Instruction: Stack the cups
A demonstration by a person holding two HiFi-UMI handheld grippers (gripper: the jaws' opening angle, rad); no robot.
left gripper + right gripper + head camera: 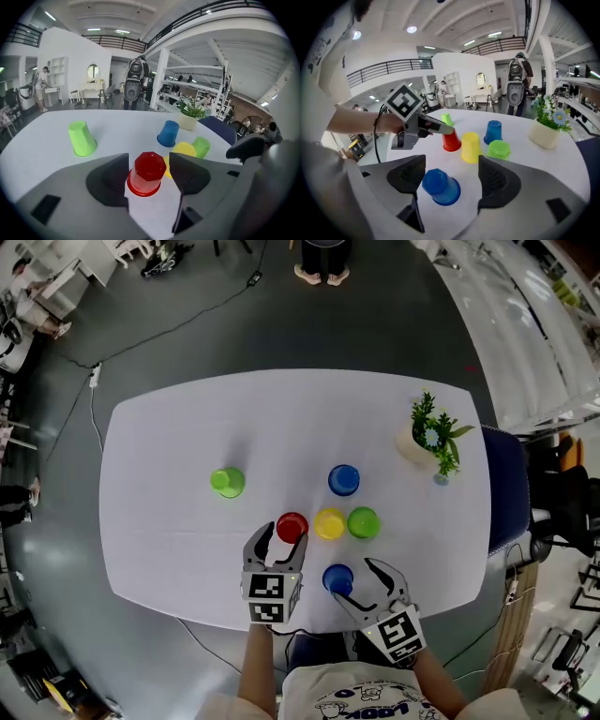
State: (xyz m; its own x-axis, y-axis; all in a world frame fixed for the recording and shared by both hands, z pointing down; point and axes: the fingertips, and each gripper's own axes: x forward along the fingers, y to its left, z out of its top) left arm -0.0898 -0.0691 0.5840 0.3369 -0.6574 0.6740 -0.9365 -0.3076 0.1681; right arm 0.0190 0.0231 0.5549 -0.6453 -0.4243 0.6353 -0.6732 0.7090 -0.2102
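**Desk:** What does the head view give us?

**Photographer:** Upturned cups on a white table (169,446). The left gripper (284,538), jaws spread, brackets the red cup (292,526). The right gripper (356,579), also spread, brackets the near blue cup (337,578) by the table's front edge. The yellow cup (329,522) sits just beside the red one.

**Desk:** And the left gripper view?

**Photographer:** The red cup (146,173) stands mouth-down, axis upright, straight ahead between the parted jaws and closer to the left one. There is a gap on the right side, so nothing is clamped. The yellow cup (183,150) is close behind it.

**Desk:** The right gripper view?

**Photographer:** Much the same. The near blue cup (439,185) stands mouth-down between jaws held wide, nearer the left jaw, with bare table showing on the right. It isn't gripped.

**Desk:** What does the coming move hinge on?

**Photographer:** As I read it, each cup sits inside its own gripper's span: red for the left hand, blue for the right. Closing squarely across an upright cup should be enough to take it.
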